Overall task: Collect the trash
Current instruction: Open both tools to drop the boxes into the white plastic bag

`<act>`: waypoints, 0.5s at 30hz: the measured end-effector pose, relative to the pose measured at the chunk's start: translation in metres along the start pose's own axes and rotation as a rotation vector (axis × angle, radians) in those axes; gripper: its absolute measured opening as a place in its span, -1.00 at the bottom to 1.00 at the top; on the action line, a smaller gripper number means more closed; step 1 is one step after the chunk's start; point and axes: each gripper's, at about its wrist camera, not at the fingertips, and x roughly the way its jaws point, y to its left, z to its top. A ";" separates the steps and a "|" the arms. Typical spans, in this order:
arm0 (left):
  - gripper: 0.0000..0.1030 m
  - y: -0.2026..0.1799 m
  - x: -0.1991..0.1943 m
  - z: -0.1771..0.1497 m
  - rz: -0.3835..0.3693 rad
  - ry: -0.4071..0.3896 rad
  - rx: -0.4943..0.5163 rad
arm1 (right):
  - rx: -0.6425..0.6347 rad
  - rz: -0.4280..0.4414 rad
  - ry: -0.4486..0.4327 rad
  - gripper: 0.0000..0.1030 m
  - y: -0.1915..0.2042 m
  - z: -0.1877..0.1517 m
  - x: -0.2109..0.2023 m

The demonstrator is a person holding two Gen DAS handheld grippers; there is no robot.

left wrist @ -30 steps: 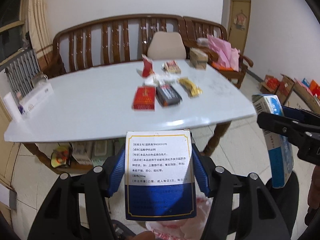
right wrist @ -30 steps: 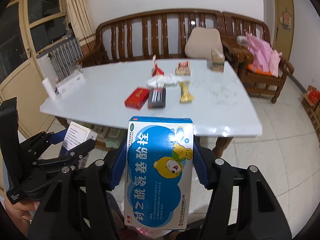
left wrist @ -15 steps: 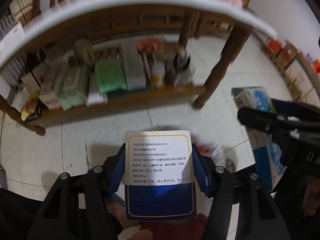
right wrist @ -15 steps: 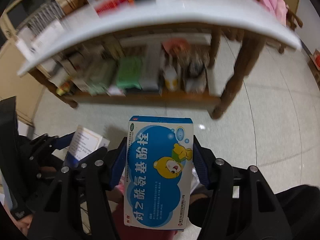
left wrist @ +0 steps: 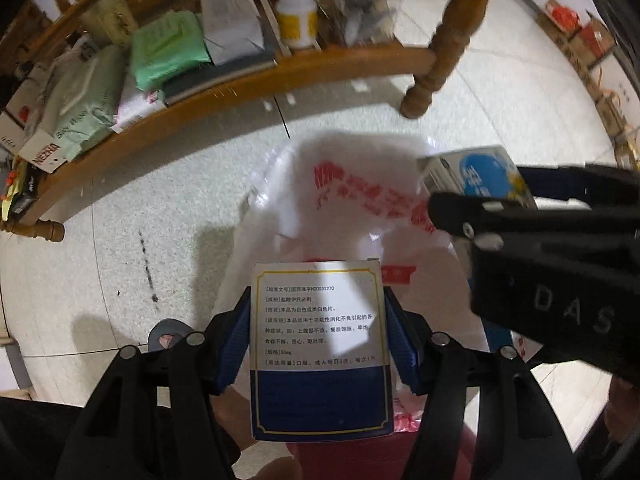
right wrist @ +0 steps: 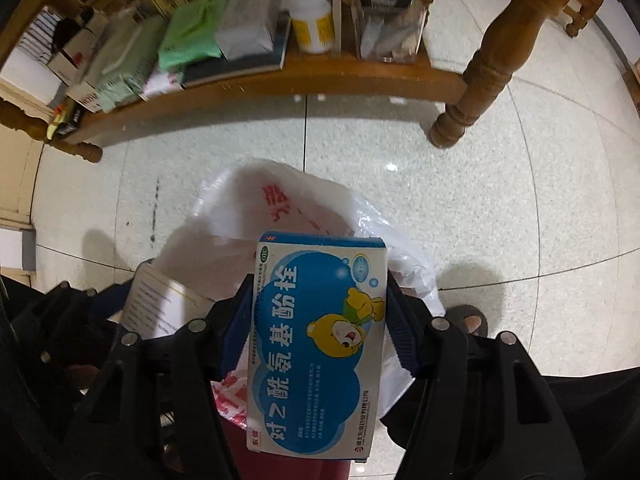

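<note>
My left gripper is shut on a white and dark blue medicine box with printed text. My right gripper is shut on a blue and white medicine box with a cartoon bear. Both point down over a white plastic bag with red print that lies on the tiled floor; the bag also shows in the right wrist view. In the left wrist view the right gripper with its blue box is at the right. In the right wrist view the left gripper's box is at the left.
A wooden table's lower shelf holds a green packet, a white bottle with a yellow label, boxes and papers. A turned table leg stands at the right. Cardboard boxes sit far right. A sandalled foot is near the bag.
Both grippers have tilted down from the tabletop view to the floor and moved over the white bag. Each still grips its box.
</note>
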 end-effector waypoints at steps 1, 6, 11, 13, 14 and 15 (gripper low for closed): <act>0.16 -0.001 0.004 -0.002 0.003 0.006 0.009 | -0.001 -0.002 0.008 0.16 -0.001 0.000 0.003; 0.16 -0.004 0.012 -0.005 -0.015 0.013 0.032 | -0.007 0.008 0.061 0.17 -0.001 -0.002 0.023; 0.18 -0.009 0.013 -0.002 -0.030 0.003 0.049 | -0.009 -0.003 0.065 0.51 -0.003 -0.003 0.025; 0.53 -0.011 0.012 -0.002 -0.039 -0.003 0.057 | -0.007 -0.007 0.058 0.53 -0.004 -0.002 0.023; 0.60 -0.012 0.011 -0.001 -0.044 -0.008 0.059 | 0.000 -0.004 0.057 0.54 -0.004 0.000 0.023; 0.69 -0.013 0.010 -0.001 -0.051 -0.018 0.065 | 0.005 -0.001 0.054 0.57 -0.005 0.000 0.022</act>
